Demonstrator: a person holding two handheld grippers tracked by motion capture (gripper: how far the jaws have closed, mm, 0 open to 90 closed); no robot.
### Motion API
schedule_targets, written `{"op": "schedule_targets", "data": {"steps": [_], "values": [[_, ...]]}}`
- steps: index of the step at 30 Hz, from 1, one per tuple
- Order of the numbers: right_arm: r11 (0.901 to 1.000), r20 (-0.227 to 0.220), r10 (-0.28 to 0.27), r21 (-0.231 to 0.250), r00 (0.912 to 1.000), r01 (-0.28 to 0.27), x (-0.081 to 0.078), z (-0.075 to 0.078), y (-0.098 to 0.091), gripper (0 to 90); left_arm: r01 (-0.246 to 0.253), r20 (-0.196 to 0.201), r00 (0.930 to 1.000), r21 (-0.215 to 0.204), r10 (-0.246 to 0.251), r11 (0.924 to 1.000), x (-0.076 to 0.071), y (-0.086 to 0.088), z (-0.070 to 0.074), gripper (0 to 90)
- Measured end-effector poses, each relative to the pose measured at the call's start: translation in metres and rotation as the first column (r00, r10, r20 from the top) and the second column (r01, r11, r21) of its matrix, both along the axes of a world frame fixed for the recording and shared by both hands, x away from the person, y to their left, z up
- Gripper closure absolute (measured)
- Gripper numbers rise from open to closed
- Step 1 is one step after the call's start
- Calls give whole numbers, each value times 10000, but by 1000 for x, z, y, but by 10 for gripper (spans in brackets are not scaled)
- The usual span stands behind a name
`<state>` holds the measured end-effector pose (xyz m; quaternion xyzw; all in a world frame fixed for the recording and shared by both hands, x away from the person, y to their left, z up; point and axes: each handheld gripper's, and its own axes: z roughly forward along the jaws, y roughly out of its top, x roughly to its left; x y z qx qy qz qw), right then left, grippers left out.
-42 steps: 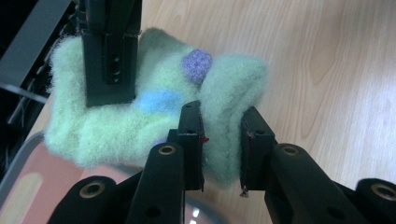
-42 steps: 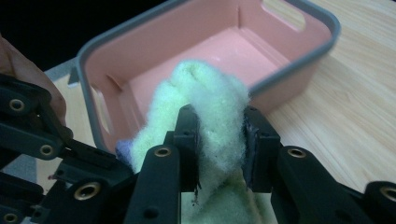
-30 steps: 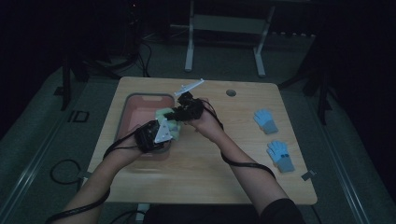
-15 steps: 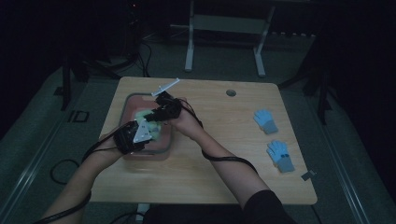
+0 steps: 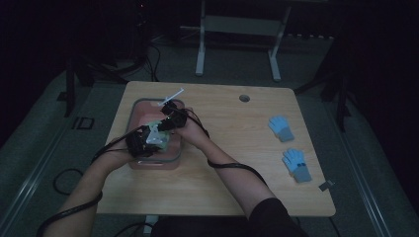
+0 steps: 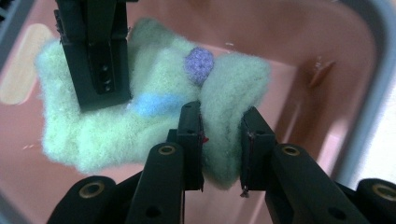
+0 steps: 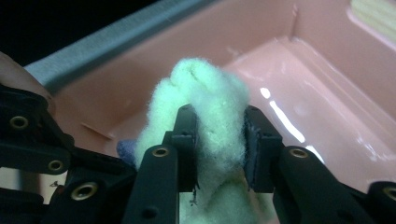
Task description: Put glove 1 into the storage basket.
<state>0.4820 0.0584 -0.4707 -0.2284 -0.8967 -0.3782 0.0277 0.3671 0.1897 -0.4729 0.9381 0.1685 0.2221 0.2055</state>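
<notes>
left hand-held gripper (image 6: 220,140) | right hand-held gripper (image 7: 218,142) | both pinching fuzzy green sock (image 6: 154,112) | glossy pink bin (image 6: 299,42)

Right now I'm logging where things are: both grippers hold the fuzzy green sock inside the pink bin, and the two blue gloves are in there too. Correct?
Not quite. The high view shows the blue gloves on the table, right of the pink bin. Both the left gripper and right gripper do hold the fuzzy green sock.

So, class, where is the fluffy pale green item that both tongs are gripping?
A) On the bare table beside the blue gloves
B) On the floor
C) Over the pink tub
C: both the left tongs and right tongs pinch the green item over the pink tub.
</notes>
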Motion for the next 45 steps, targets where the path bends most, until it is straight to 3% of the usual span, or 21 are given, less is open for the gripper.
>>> {"op": "schedule_targets", "data": {"steps": [2,3,7,9,11,13,17,18,20,21,22,24,25,27,30,34,39,40,43,45], "values": [[9996,-114,-61,-282,9999,58,3,-4,-1,686,176,-210,9996,338,-169,9993,6,-4,-4,735],[9991,-181,-55,-427,9998,48,5,-6,-1,676,324,-531,9982,597,-293,9977,11,-8,-7,735],[9976,-263,-126,-688,9996,108,7,-8,-2,610,435,-854,9957,1029,-347,9937,21,-12,-12,730],[9943,62,-203,-1043,9998,208,6,-7,-1,583,343,-1135,9933,1061,-221,9938,25,-13,-15,722],[9938,9,-297,-1070,9996,296,7,-7,-4,568,324,-1140,9933,1157,-192,9928,26,-13,-16,711],[9939,-88,-263,-1071,9996,252,8,-7,-7,562,277,-1401,9901,1101,-121,9935,30,-13,-20,699],[9947,-139,-263,-999,9996,248,9,-5,-16,557,96,-1510,9885,1026,61,9947,30,-13,-21,625],[9953,-147,-266,-938,9995,251,8,-4,-17,558,16,-1418,9898,1035,132,9946,30,-13,-21,555],[9969,-205,-235,-757,9995,219,8,0,-21,558,-330,-873,9952,1156,432,9928,29,-14,-18,460],[9971,-128,-235,-732,9996,225,7,2,-22,558,-638,-615,9957,924,696,9937,29,-12,-15,401],[9975,-120,-218,-673,9997,209,6,5,-25,558,-837,-599,9943,724,881,9939,29,-11,-13,342],[9980,-125,-183,-604,9998,175,5,6,-26,558,-1005,-605,9928,538,1037,9935,30,-9,-9,247],[9987,-4,-131,-484,9999,130,3,11,-31,559,-1347,-612,9889,160,1354,9908,30,-6,-3,228],[9993,76,-127,-362,9999,129,1,15,-37,559,-1600,-774,9844,-159,1583,9870,29,-4,2,155],[9997,100,-144,-209,9998,146,-3,21,-45,559,-1734,-931,9813,-460,1686,9838,28,-3,7,116],[9999,273,-101,-62,9996,103,-10,28,-58,557,-2193,-1041,9728,-1232,2071,9679,23,-5,11,75],[9999,432,-143,-20,9990,144,-16,34,-76,551,-2370,-1124,9689,-1674,2203,9570,19,-9,13,57],[9998,520,-175,-32,9985,177,-18,37,-86,548,-2465,-1105,9671,-1816,2293,9520,18,-12,14,52],[9996,620,-278,35,9977,276,-21,39,-101,545,-2438,-1111,9680,-2069,2248,9475,16,-16,14,39],[9993,665,-366,116,9971,359,-22,39,-112,543,-2281,-966,9728,-2431,2104,9428,11,-24,18,32]]}}
